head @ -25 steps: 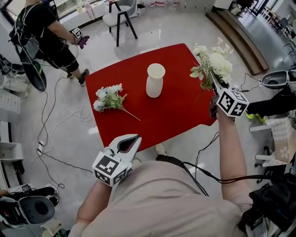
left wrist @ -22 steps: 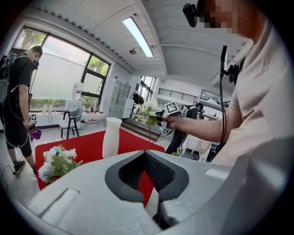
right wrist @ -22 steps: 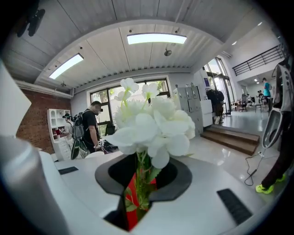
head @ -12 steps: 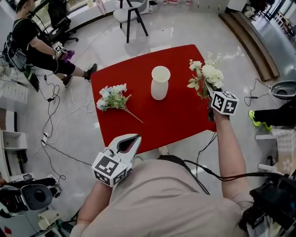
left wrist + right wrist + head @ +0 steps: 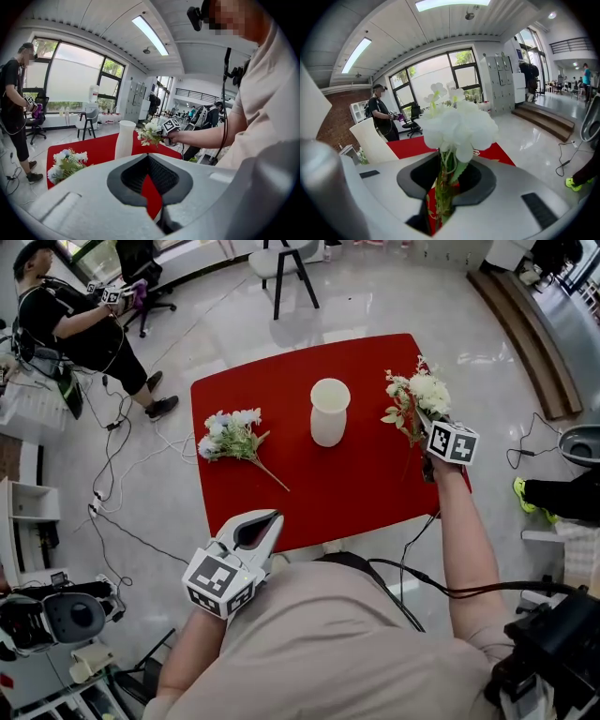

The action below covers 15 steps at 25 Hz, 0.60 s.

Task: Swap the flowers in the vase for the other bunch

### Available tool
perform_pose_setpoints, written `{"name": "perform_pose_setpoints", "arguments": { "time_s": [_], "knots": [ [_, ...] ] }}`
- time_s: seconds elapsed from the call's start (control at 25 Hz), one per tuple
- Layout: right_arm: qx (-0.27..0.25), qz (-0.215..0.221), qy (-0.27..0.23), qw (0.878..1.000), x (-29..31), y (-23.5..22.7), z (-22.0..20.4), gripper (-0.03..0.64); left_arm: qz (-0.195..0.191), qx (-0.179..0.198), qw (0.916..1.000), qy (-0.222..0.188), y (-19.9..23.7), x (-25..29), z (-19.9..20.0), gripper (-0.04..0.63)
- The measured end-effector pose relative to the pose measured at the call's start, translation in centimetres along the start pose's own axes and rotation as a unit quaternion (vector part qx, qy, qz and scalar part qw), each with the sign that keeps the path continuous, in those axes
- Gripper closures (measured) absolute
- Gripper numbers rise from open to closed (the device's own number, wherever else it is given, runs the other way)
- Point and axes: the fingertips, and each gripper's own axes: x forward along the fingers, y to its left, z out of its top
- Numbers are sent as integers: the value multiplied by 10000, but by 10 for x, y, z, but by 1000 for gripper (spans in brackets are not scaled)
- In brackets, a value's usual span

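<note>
A white vase (image 5: pixel 329 412) stands empty mid-table on the red table (image 5: pixel 281 390). Left of it a blue-and-white bunch (image 5: pixel 230 437) lies flat. My right gripper (image 5: pixel 427 427) is shut on the stems of a white bunch (image 5: pixel 418 396) and holds it low over the table's right side, right of the vase. In the right gripper view the white blooms (image 5: pixel 457 124) rise from between the jaws, with the vase (image 5: pixel 372 140) off to the left. My left gripper (image 5: pixel 272 520) hovers near the table's front edge, shut on nothing. The left gripper view shows the vase (image 5: pixel 125 138) and the lying bunch (image 5: pixel 68 161).
A person (image 5: pixel 75 320) with grippers stands at the far left. A chair (image 5: pixel 281 263) is beyond the table. Cables (image 5: pixel 122 474) trail over the floor on the left, with equipment (image 5: pixel 56 615) at lower left. Wooden steps (image 5: pixel 525 324) run along the right.
My right gripper has come down with the white bunch, from above the table's right corner to low over its right side. The left gripper has barely shifted.
</note>
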Motion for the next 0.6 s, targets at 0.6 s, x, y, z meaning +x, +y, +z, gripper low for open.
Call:
{"name": "perform_pose_setpoints", "arguments": {
  "time_s": [0.6],
  "knots": [
    [-74, -143, 710, 9973, 54, -29, -45, 454, 473, -94, 9987, 135, 5, 8, 4, 588]
  ]
}}
